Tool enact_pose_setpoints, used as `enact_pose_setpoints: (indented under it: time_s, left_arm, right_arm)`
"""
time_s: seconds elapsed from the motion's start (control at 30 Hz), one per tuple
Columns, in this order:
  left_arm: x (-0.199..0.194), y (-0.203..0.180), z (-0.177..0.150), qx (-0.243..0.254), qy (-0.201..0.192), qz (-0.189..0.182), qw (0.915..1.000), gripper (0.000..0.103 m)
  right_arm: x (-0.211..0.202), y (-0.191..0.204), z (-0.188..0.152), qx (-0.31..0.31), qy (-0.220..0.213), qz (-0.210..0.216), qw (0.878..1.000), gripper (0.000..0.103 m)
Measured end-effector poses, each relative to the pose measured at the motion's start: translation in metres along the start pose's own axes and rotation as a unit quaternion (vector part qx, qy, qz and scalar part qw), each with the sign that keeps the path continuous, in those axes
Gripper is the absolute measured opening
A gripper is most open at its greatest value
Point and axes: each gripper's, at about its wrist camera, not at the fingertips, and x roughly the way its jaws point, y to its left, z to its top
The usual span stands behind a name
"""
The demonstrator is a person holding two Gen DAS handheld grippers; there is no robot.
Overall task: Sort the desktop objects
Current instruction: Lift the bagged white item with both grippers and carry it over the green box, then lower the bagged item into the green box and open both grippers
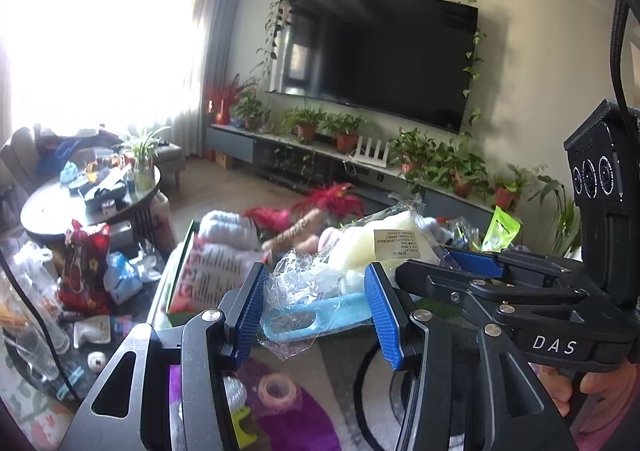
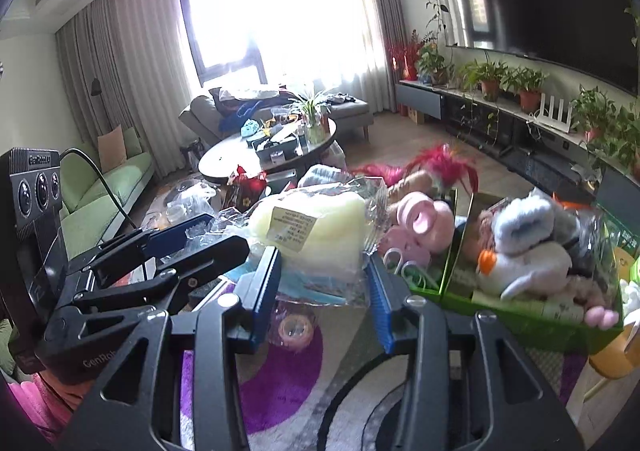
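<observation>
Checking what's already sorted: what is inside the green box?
The green box holds plush toys, a white-and-grey one on top, and a pink toy. Anything beneath them is hidden.

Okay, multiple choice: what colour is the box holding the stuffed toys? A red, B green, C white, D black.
B: in the right wrist view the stuffed toys sit in a box with bright green walls.

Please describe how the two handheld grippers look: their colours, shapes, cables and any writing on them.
Both grippers, left and right, have black metal frames with triangular cut-outs, silver bolts and ribbed blue pads. The right one carries white "DAS" lettering and a black three-lens camera box with a black cable. A pink sleeve shows.
</observation>
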Motion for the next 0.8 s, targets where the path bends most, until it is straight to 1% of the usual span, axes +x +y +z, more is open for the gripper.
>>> enact_pose_setpoints:
  time_s: [0.4, 0.63, 0.8]
  left_arm:
    - [0.021, 0.001, 0.029, 0.021, -0.016, 0.005, 0.9996, 0.05]
    - [0.039, 0.007, 0.039, 0.02, -0.016, 0.002, 0.9997, 0.05]
    - [0.052, 0.011, 0.044, 0.018, -0.016, 0.01, 0.9997, 0.05]
  right_arm:
    - [0.013, -0.019, 0.029, 0.007, -0.02, 0.003, 1.0, 0.043]
    - [0.024, -0.026, 0.039, 0.007, -0.025, 0.004, 1.0, 0.043]
    - [0.036, -0.034, 0.049, 0.006, -0.022, 0.01, 1.0, 0.043]
